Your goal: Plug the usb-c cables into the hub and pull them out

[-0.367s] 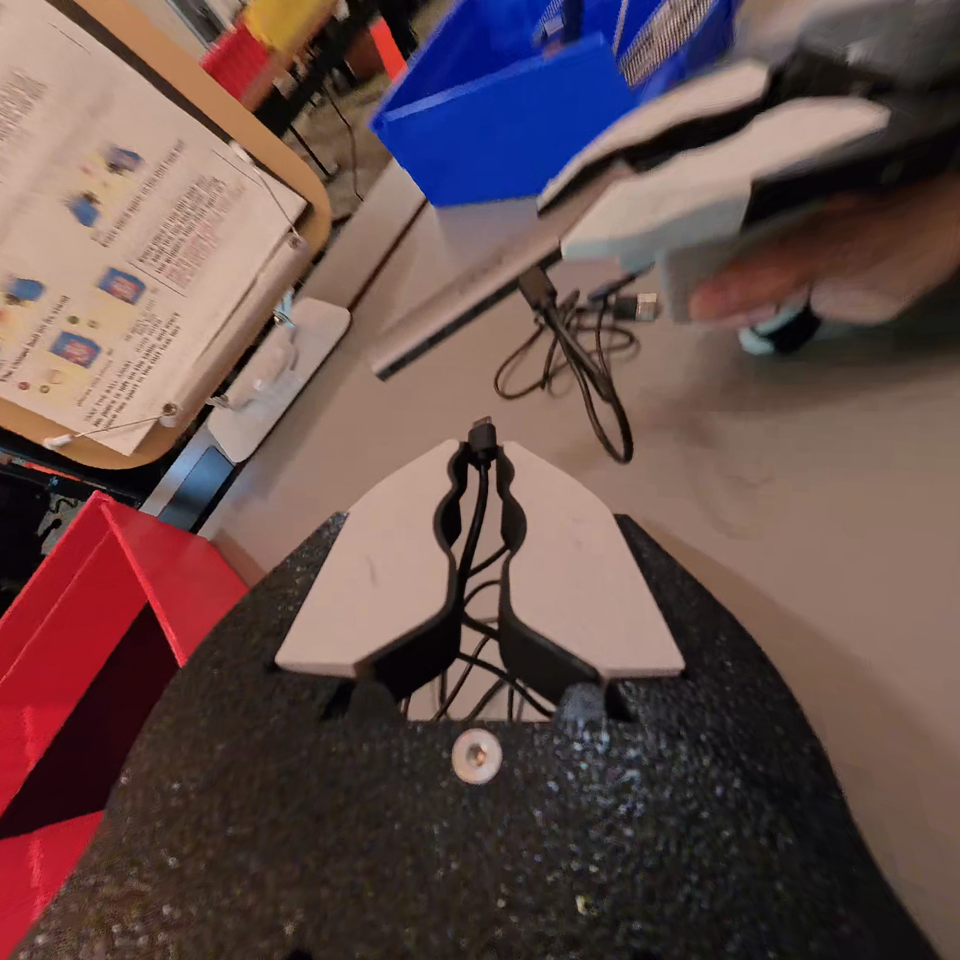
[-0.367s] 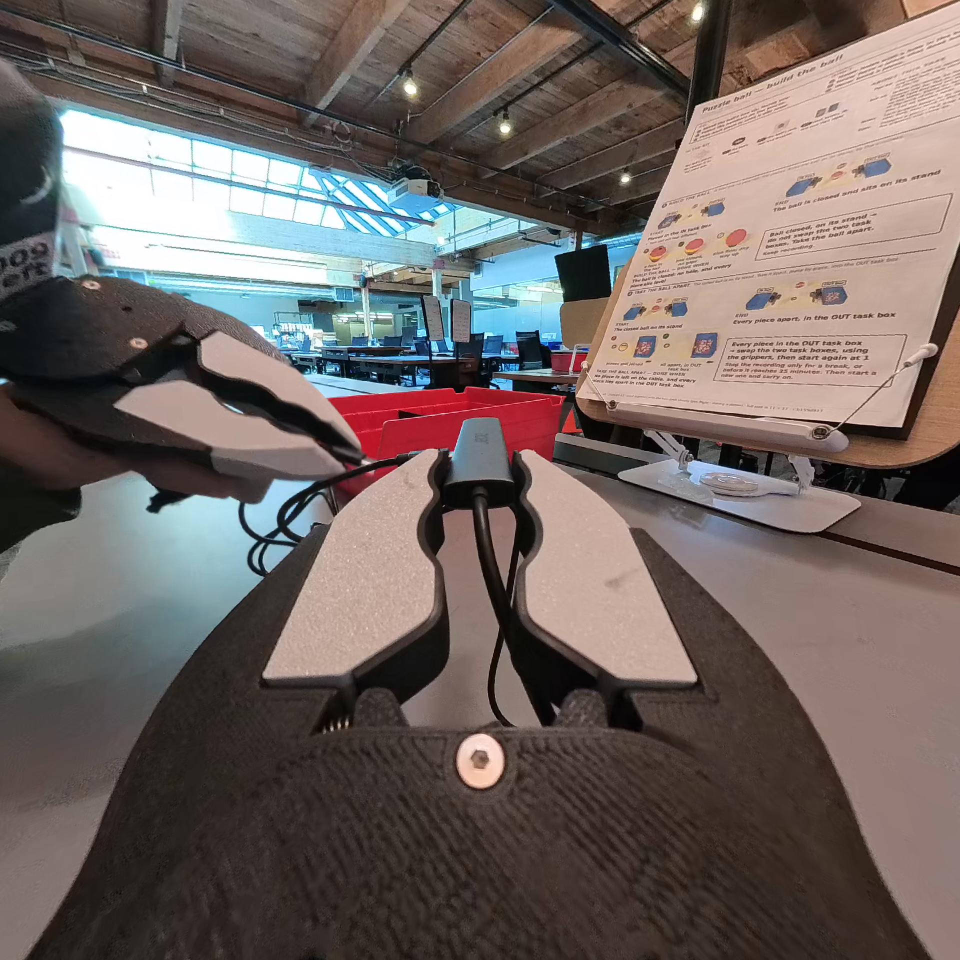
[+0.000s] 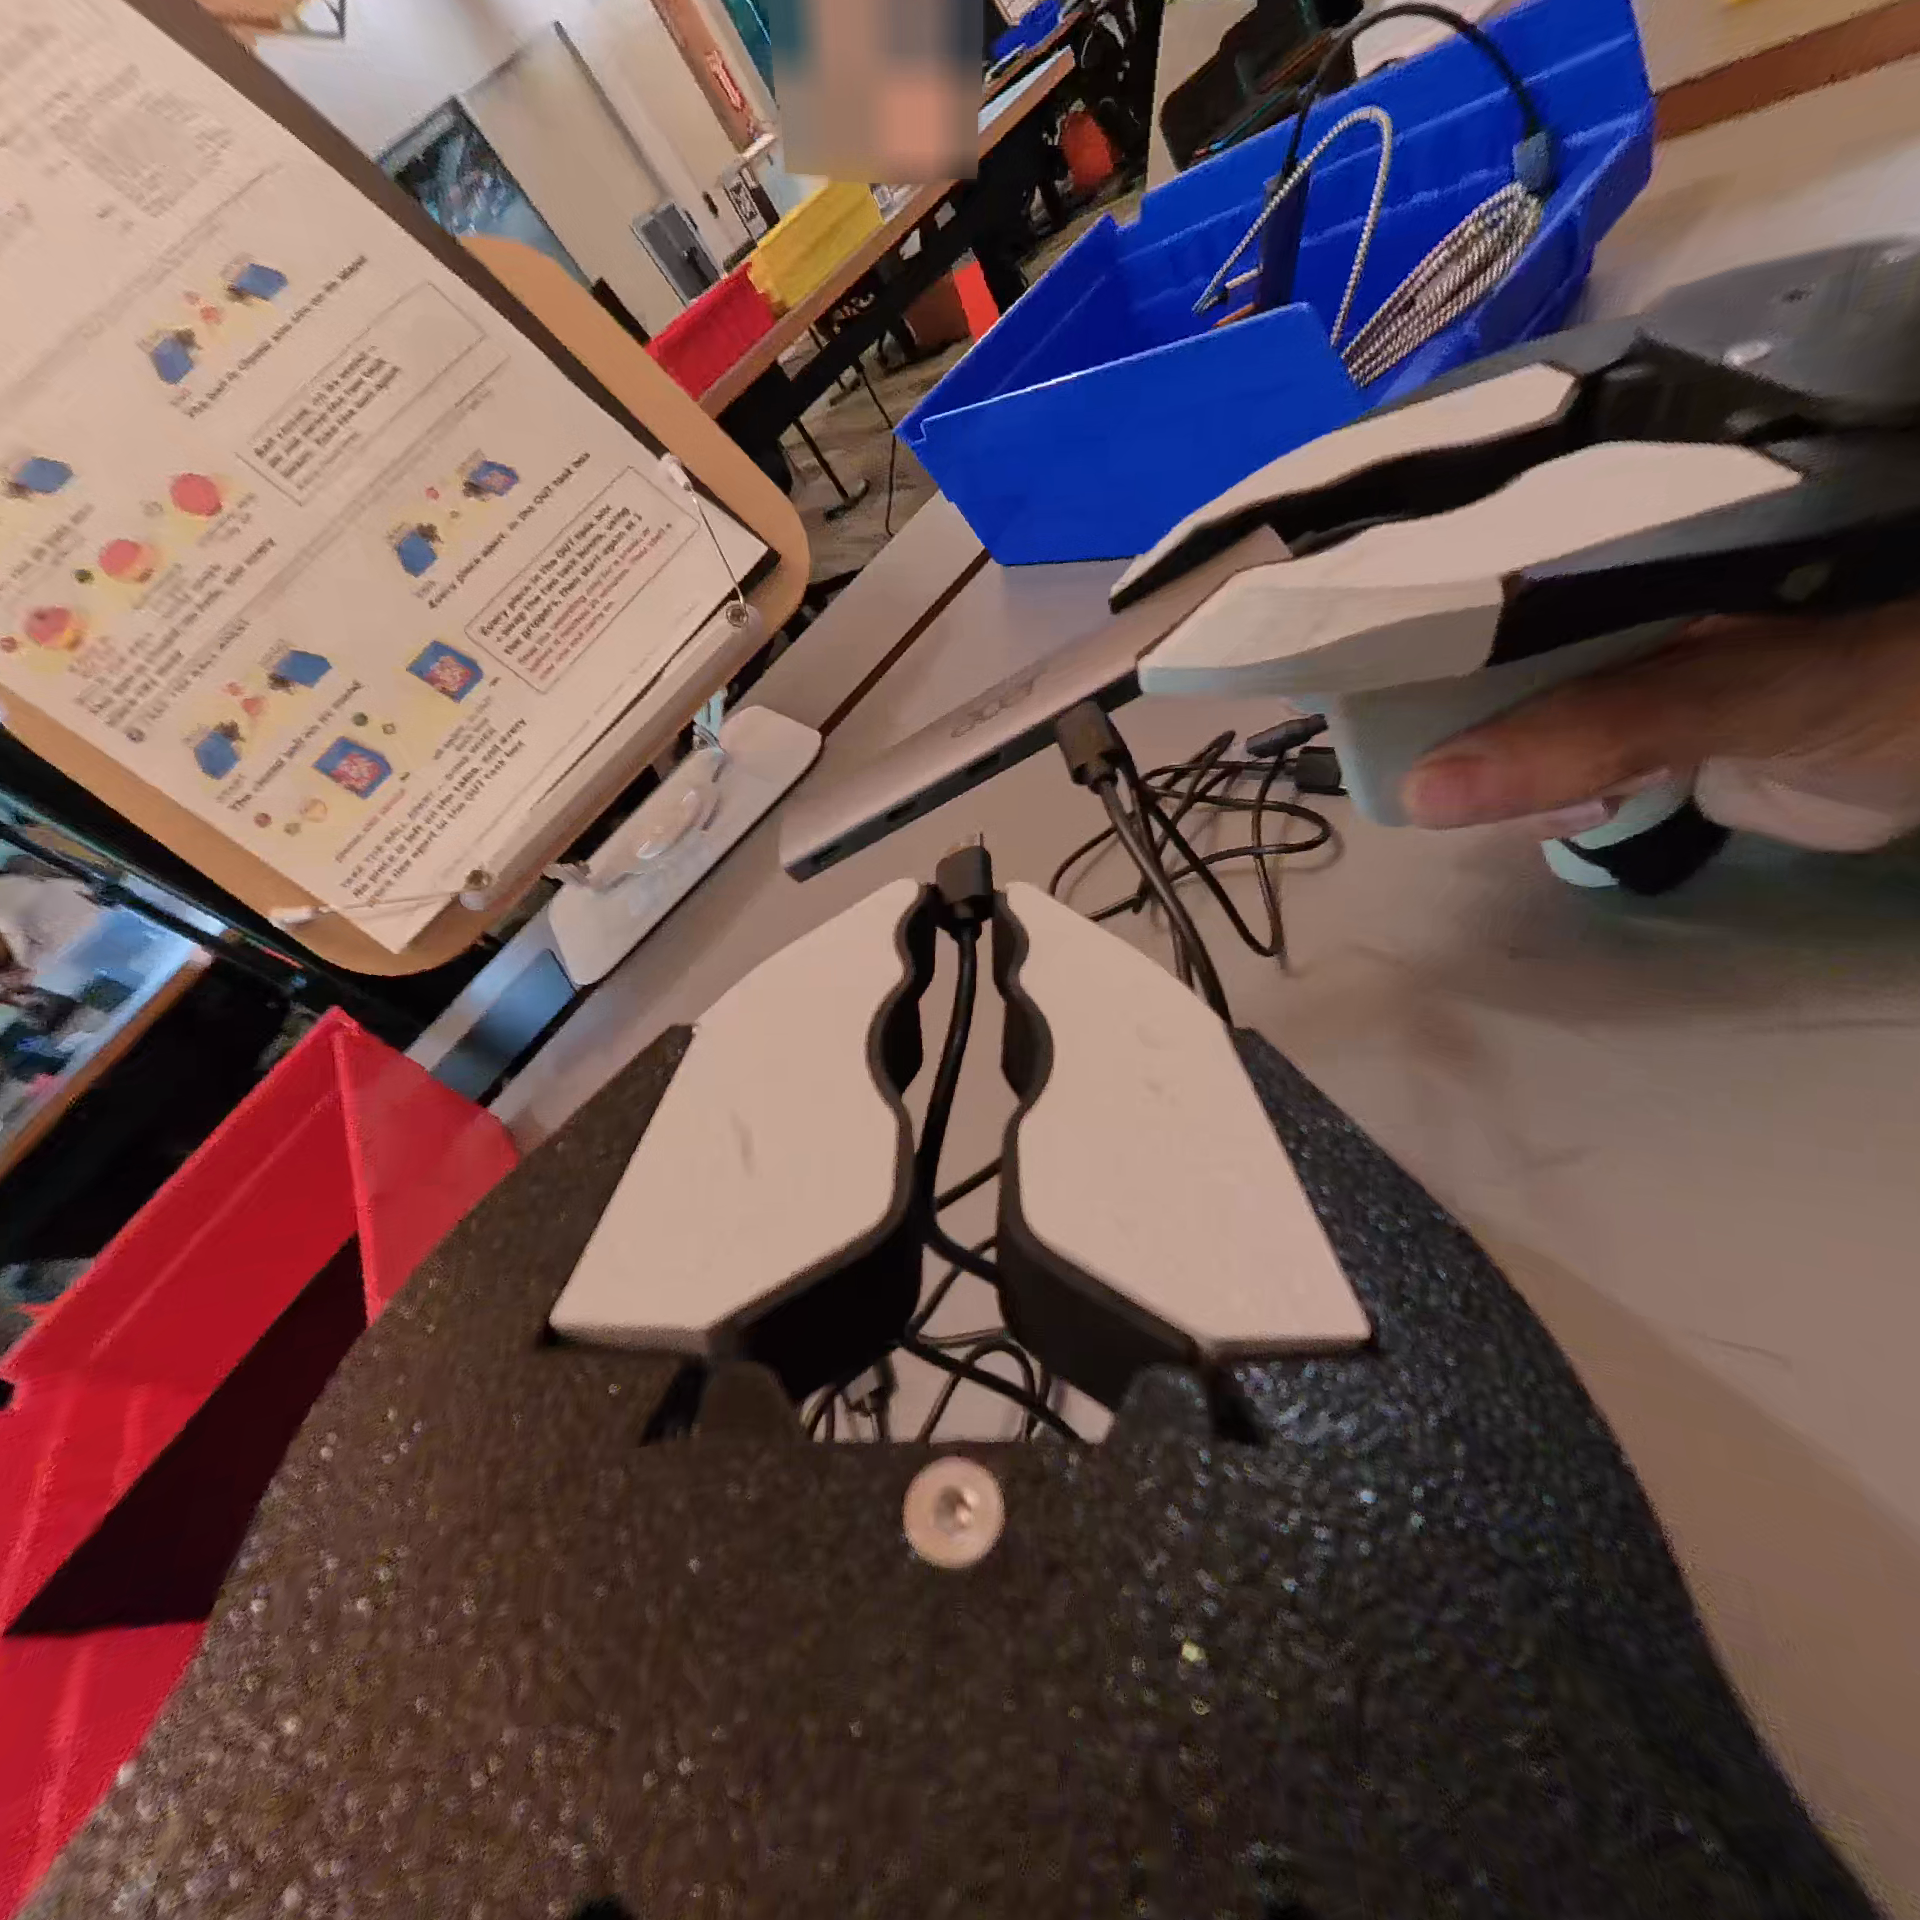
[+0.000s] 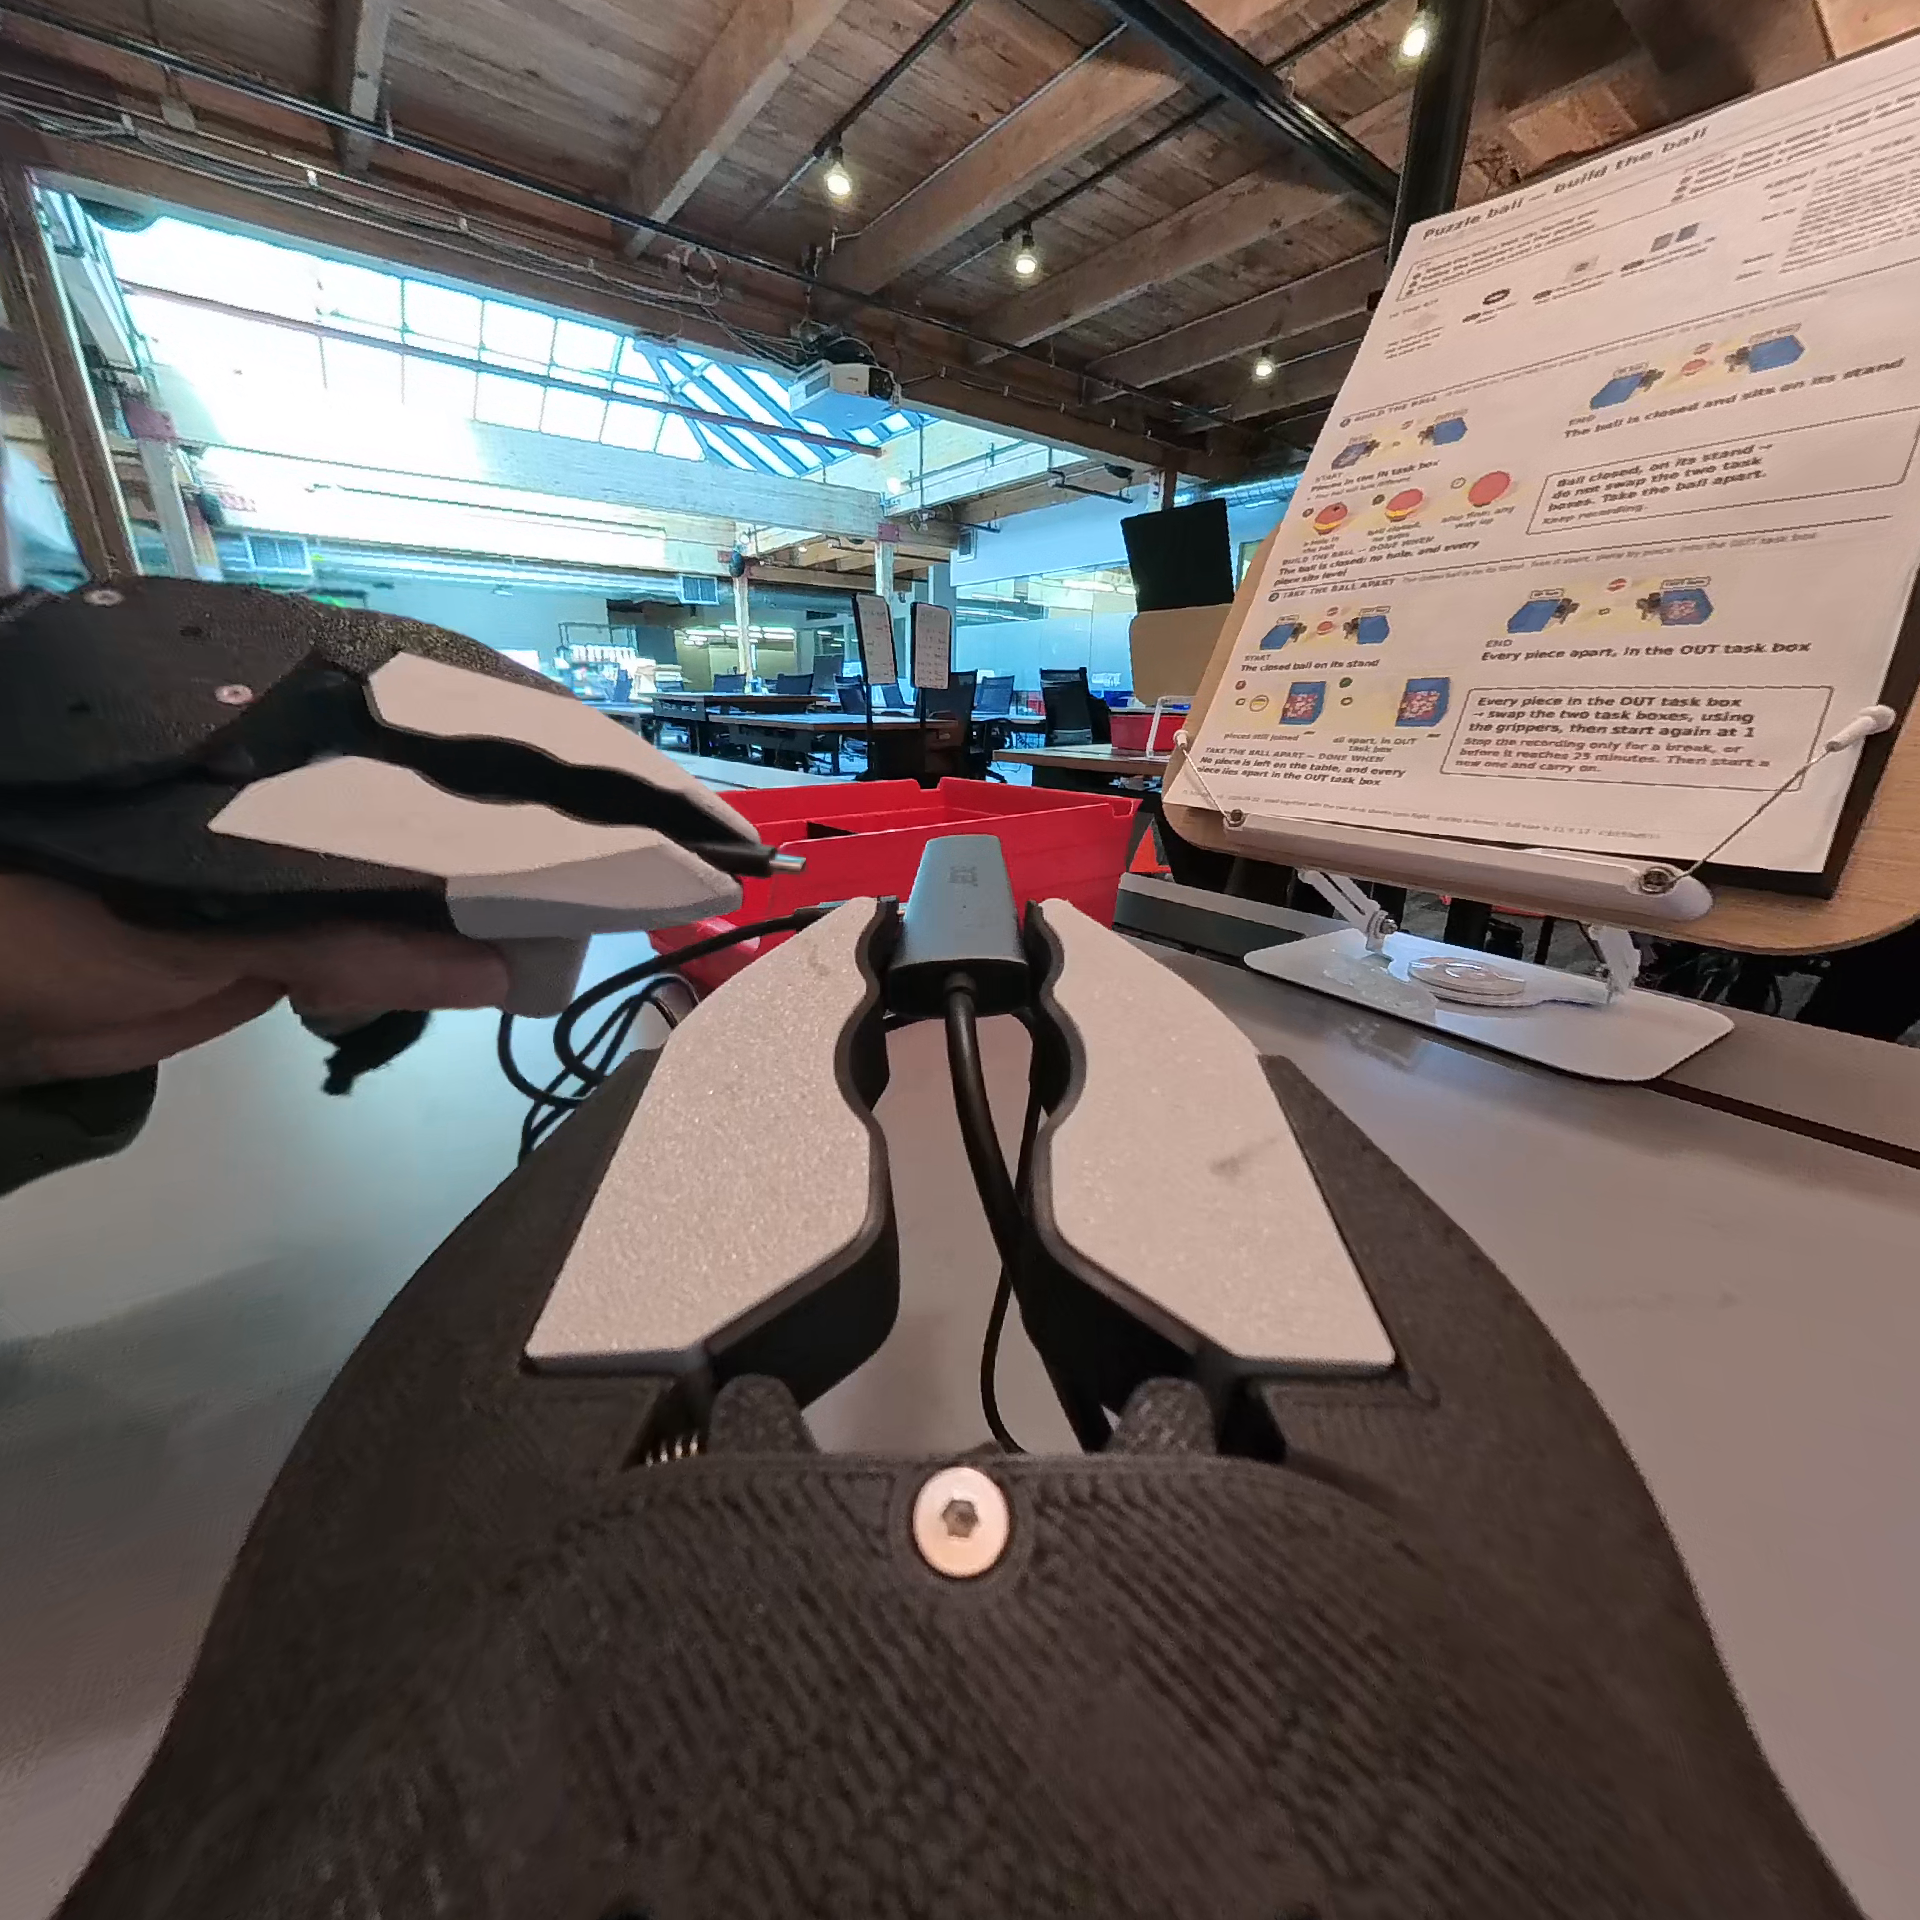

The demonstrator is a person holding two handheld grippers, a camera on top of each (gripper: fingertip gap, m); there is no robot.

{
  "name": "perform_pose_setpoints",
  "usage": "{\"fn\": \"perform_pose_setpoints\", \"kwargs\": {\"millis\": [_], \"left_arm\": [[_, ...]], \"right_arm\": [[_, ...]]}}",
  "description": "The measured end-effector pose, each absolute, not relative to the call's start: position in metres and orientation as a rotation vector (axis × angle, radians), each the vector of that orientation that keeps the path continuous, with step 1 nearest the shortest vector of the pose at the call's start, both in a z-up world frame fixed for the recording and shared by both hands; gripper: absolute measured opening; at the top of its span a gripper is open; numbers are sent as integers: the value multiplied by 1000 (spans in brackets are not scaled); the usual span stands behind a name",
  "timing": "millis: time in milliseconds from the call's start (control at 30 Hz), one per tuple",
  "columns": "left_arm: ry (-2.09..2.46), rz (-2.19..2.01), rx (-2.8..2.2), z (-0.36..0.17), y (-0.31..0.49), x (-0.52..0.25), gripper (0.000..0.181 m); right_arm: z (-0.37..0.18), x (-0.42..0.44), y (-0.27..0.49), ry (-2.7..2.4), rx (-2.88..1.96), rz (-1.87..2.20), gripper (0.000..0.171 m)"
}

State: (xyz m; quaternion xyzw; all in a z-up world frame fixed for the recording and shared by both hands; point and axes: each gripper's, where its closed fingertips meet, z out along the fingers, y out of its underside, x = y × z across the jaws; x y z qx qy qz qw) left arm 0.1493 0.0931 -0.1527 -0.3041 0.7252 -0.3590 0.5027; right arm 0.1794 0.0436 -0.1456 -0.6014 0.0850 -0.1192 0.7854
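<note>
My left gripper (image 3: 964, 899) is shut on the black plug of a usb-c cable (image 3: 964, 871), whose cord runs back between the fingers. My right gripper (image 3: 1138, 634) comes in from the upper right and is shut on one end of the slim grey hub (image 3: 966, 717), held tilted above the table. Another black cable (image 3: 1086, 743) is plugged into the hub's side. In the right wrist view the right gripper (image 4: 956, 920) clamps the hub (image 4: 961, 883). There the left gripper (image 4: 732, 857) holds the plug's metal tip (image 4: 777, 860) just left of the hub, apart from it.
A blue bin (image 3: 1091, 457) with braided cables stands at the back. A red bin (image 3: 208, 1299) sits at the left edge. An instruction sheet on a wooden stand (image 3: 312, 520) stands beside it. Loose black cables (image 3: 1226, 831) lie on the grey table (image 3: 1558, 1143).
The left gripper has moved closer to the hub with its plug and tilted upward. The right gripper still holds the hub.
</note>
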Motion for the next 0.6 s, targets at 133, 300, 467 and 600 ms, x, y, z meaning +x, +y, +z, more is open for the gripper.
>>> {"fn": "perform_pose_setpoints", "kwargs": {"millis": [133, 300, 467, 600], "left_arm": [[1730, -864, -725, -156, 88, 152, 10], [1702, -930, -792, -158, 88, 155, 10], [1671, -963, -832, -158, 89, 156, 10], [1628, -973, -811, -154, 88, 156, 10]], "right_arm": [[-145, 174, 46, 178, -1292, -235, 24], [-145, 167, 50, 161, -1289, -224, 24], [-144, 164, 51, 155, -1284, -215, 24], [-144, 164, 51, 156, -1280, -207, 24]]}}
